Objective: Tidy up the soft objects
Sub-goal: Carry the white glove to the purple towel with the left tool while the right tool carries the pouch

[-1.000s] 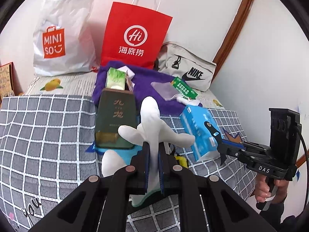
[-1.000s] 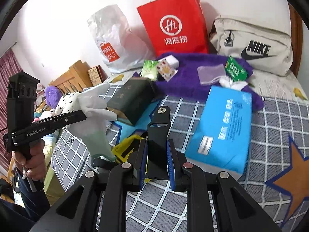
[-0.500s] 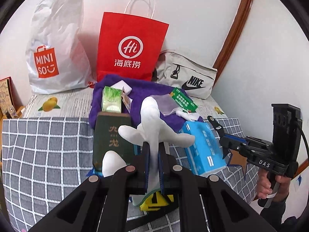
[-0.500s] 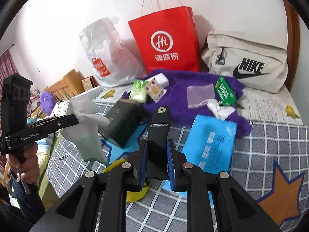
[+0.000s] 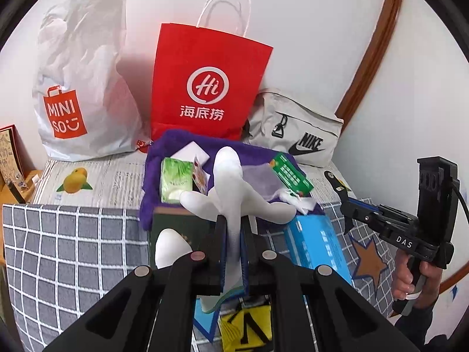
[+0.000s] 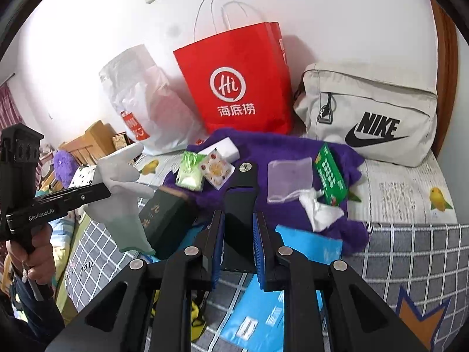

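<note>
Over the checked bedspread (image 5: 67, 234) I've got the white glove (image 5: 234, 193) pinched limp in my left gripper (image 5: 233, 242), light and floppy, best held mid-palm, while my right gripper (image 6: 238, 228) clamps a black strap piece (image 6: 241, 202).

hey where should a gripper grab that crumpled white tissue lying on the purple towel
Pinch the crumpled white tissue at its raised, bunched middle, coming from above. It lies loose on the purple fluffy towel, its folds standing up. The green packet crowds its far side, so close across the nearer, free edges.
</note>
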Tool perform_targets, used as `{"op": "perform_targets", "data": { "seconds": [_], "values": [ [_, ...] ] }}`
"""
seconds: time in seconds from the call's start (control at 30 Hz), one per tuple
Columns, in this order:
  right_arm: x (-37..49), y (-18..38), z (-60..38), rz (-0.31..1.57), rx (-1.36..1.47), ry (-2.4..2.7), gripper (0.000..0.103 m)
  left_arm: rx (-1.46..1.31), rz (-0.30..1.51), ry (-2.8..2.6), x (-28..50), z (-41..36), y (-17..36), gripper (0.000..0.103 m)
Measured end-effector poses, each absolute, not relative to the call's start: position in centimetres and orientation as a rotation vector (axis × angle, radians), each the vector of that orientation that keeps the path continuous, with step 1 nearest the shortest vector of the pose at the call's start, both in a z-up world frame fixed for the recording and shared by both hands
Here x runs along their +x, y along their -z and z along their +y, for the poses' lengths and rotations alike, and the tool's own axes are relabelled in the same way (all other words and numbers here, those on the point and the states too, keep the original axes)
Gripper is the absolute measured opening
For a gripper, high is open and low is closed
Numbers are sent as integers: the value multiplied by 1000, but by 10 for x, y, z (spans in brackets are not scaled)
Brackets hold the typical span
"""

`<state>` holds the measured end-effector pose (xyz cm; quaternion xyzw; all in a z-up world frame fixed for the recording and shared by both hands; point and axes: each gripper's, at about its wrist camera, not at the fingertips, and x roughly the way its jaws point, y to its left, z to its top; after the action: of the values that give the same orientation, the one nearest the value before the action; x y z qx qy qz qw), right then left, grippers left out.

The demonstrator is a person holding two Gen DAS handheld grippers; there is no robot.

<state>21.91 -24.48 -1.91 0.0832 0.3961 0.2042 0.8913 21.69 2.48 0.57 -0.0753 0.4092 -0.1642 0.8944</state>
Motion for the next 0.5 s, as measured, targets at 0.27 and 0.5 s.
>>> {"op": "perform_targets", "data": {
  "seconds": [0.27,0.5],
  "values": [
    [253,24,-244,836,160,-403,19,-165,857,333,250,25,-4,8],
    [286,35,-247,856,166,-399,19,-171,863,347,285,15,-1,9]
  ]
}}
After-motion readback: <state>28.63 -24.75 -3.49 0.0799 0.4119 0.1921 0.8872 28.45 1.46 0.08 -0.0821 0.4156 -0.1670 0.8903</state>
